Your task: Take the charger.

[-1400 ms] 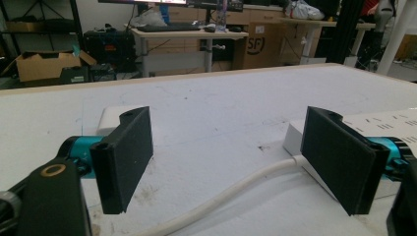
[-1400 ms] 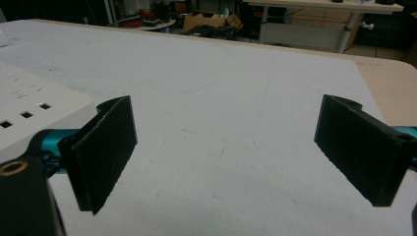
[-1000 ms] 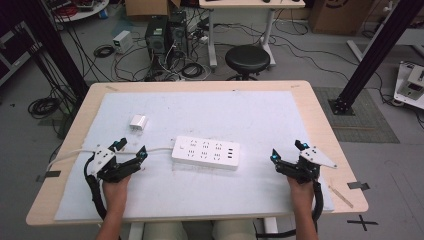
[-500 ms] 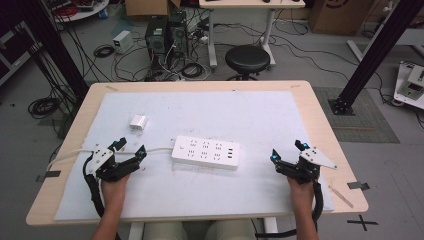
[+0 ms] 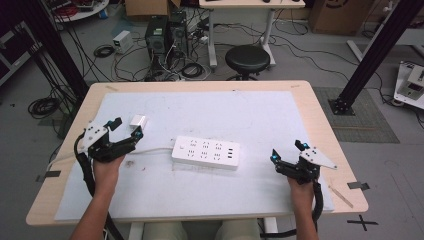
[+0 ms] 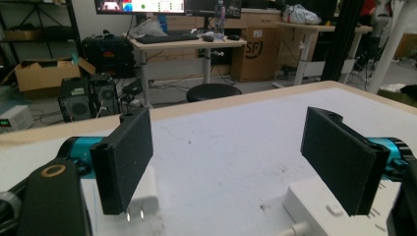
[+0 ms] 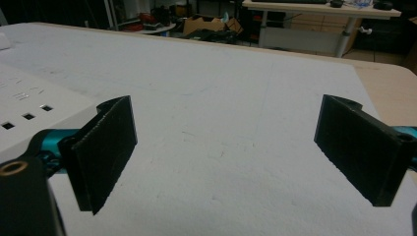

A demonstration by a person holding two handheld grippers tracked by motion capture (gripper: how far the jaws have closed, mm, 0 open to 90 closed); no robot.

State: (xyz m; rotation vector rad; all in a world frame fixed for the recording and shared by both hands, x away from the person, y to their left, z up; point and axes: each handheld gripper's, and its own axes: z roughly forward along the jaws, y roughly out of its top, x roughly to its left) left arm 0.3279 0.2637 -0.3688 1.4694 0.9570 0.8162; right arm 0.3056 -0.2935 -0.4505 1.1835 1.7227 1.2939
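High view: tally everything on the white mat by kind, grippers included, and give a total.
Power strip: 1
White plug adapter: 1
Grippers: 2, left gripper and right gripper, both open
Total: 4

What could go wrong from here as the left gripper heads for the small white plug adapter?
The left gripper, jaws open, hovers right by the white plug adapter, which lies loose on the mat; a jaw may knock it aside rather than straddle it. The power strip has a cable running under that hand, so a low approach might snag it and drag the strip. The right gripper, open, sits apart from the strip and could not steady it.
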